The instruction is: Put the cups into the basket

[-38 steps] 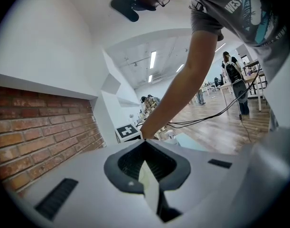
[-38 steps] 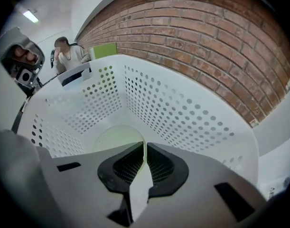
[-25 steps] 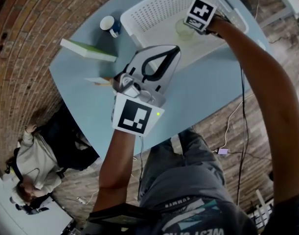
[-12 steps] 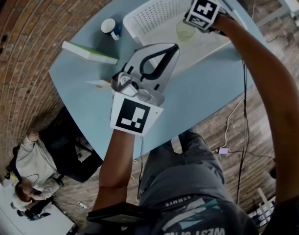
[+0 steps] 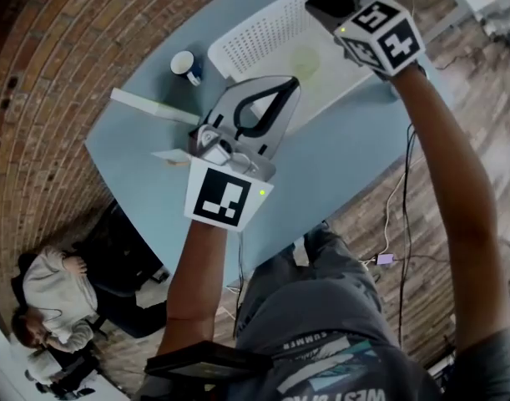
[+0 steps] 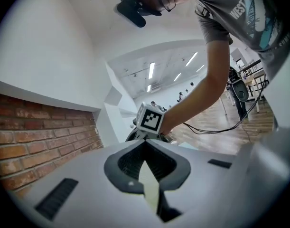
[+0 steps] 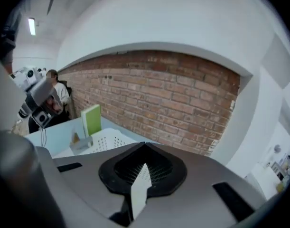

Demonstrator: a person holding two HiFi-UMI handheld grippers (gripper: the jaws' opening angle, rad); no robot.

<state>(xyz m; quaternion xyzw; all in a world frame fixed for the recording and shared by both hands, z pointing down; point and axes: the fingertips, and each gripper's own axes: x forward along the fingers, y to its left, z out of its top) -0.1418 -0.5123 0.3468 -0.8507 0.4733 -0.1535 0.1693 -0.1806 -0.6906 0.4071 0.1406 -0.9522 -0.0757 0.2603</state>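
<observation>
Head view, read left to right.

- Far left, about 8 o'clock off the table (image 5: pixel 346 165): a seated person (image 5: pixel 46 286), clear of the work.
- Book (image 5: pixel 150 105) lies flat near the table's left edge.
- White-and-blue cup (image 5: pixel 186 65) stands upright on the table, just beside the left corner of the basket (image 5: pixel 238 44). It is not yet in, and whether it touches the wall cannot be told.
- Left gripper (image 5: pixel 293 83) hovers over mid-table. Its jaws are pressed together with nothing between them. The outstanding cup sits at roughly 10 o'clock from its tips.
- Pale green cup (image 5: pixel 305 59) already rests inside the basket, on the floor near the middle.
- Right gripper (image 5: pixel 321 7) is held high above the basket at about 1 o'clock from the left one. Its jaws are likewise together and empty.

Judgement: one cup in, one to go.

Risks:
1. Closed jaws reaching the white cup would push it over or off toward the book, so they need parting first.
2. The cup is hard by the basket wall, and a jaw could catch the rim and drag the light basket.
3. A release above the green cup could tip both.
</observation>
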